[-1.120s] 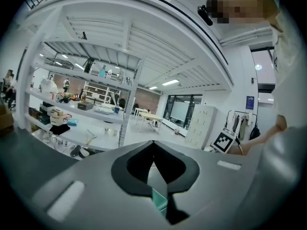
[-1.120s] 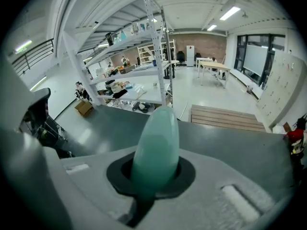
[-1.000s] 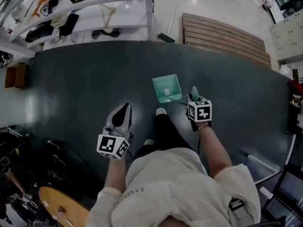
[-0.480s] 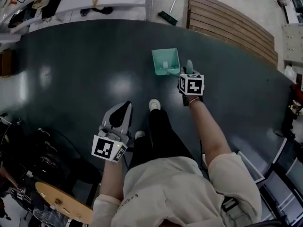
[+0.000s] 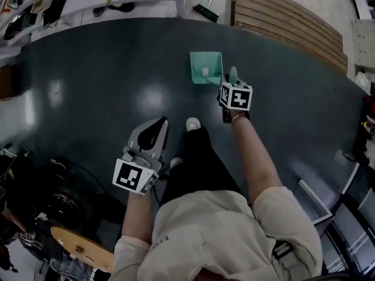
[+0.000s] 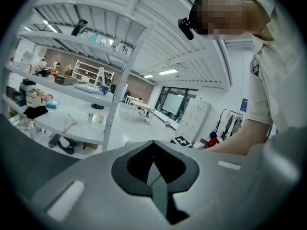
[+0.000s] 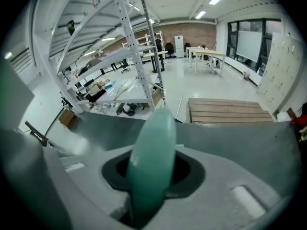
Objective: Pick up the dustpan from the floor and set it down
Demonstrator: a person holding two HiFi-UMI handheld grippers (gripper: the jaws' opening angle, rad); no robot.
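Right gripper view: fingers [image 7: 230, 176] opening around dustpan [image 7: 151, 157]

Mint-green plastic dustpan [image 5: 206, 67]: square scoop, mouth up-frame, low at dark floor [image 5: 105, 75]; rounded handle [image 7: 151, 162] tilted up.

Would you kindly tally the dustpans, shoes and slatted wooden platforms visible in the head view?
dustpan: 1
shoes: 2
slatted wooden platform: 1
Total: 4
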